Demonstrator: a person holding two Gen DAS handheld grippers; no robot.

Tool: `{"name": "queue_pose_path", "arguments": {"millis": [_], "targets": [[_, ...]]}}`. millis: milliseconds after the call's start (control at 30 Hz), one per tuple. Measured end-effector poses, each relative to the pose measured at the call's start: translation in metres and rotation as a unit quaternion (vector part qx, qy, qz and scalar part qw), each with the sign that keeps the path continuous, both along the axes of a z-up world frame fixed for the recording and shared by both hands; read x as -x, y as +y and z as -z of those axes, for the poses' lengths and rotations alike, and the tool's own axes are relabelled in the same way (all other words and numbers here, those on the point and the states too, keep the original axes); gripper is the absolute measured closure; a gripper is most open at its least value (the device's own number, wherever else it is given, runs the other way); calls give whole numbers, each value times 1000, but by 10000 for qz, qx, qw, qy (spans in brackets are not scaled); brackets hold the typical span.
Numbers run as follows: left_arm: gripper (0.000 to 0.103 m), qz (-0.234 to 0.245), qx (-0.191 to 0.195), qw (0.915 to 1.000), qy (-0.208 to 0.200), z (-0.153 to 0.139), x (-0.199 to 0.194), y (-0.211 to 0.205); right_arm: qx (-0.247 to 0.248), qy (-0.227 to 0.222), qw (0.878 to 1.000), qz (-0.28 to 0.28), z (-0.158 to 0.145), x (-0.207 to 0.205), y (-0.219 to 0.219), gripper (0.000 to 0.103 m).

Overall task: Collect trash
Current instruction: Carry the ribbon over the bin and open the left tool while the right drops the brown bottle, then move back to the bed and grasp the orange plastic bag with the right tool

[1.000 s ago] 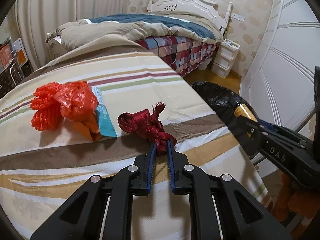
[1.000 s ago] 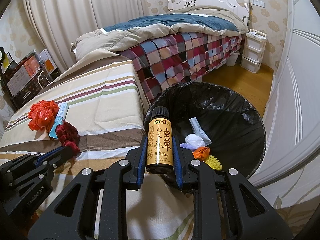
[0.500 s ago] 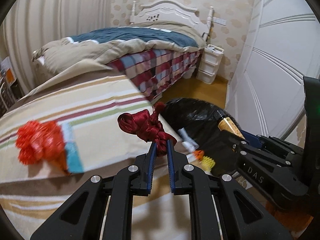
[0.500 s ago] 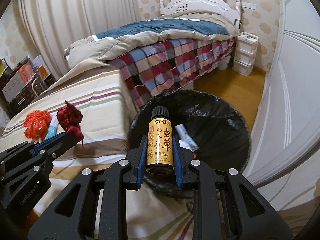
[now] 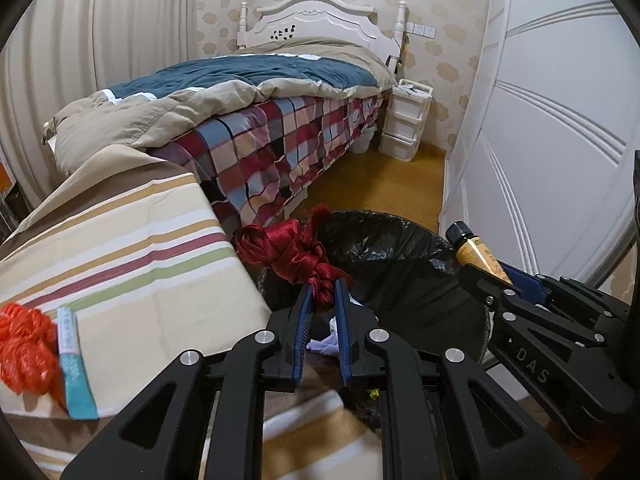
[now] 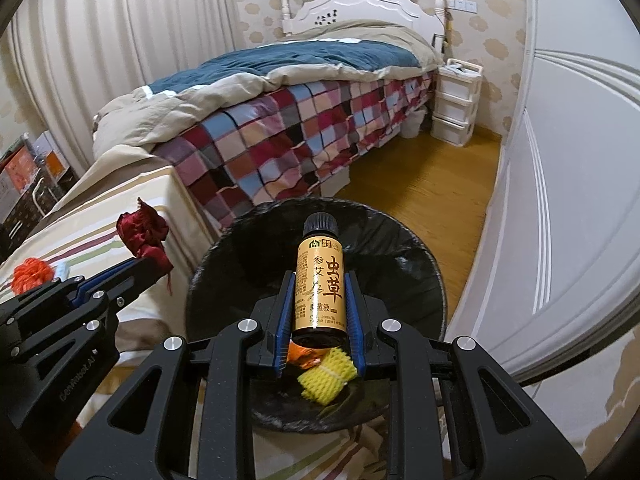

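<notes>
My left gripper (image 5: 322, 294) is shut on a dark red ribbon bundle (image 5: 288, 248) and holds it above the near-left rim of the black-lined trash bin (image 5: 400, 248). My right gripper (image 6: 320, 292) is shut on a small gold bottle (image 6: 319, 284) with a black cap, held over the bin (image 6: 408, 264). The bottle (image 5: 478, 252) and ribbon (image 6: 142, 232) each show in the other view. Red mesh trash (image 5: 24, 344) and a teal packet (image 5: 74, 364) lie on the striped cloth (image 5: 132, 256).
Inside the bin lie a yellow foam net (image 6: 326, 376), orange scraps and white paper (image 5: 326, 344). A bed with a checked cover (image 6: 288, 136) stands behind. A white wardrobe door (image 6: 560, 200) is at the right, a white drawer unit (image 6: 456, 104) at the back.
My left gripper has carried the ribbon off the striped cloth, rightward to the bin. My right gripper has moved with the bottle further over the bin.
</notes>
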State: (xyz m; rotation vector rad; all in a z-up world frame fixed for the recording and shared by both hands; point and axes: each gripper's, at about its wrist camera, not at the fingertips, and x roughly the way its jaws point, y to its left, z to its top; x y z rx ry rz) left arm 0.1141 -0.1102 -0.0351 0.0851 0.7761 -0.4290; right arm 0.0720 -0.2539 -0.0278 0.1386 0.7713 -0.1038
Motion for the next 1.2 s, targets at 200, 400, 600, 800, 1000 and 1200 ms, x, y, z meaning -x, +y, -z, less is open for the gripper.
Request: {"name": "queue_pose_path", "arguments": {"millis": [200, 400, 600, 800, 1000, 1200], "targets": [[41, -208, 3, 9998, -14, 2, -2, 7, -73, 54, 9998, 185, 10, -4, -11, 71], [28, -501, -31, 9987, -41, -1, 4, 24, -16, 57, 9998, 202, 11, 0, -5, 61], [23, -805, -149, 9964, -209, -11, 21, 49, -4, -42, 9999, 134, 4, 6, 10, 49], [22, -1222, -237, 9919, -246, -18, 35, 90, -47, -128, 9998, -121, -5, 9, 37, 43], [21, -1729, -224, 9843, -256, -21, 48, 142, -86, -173, 9984, -530, -12, 8, 75, 40], [21, -2247, -197, 9741, -131, -17, 61, 192, -114, -186, 9950, -975, -18, 5, 117, 40]]}}
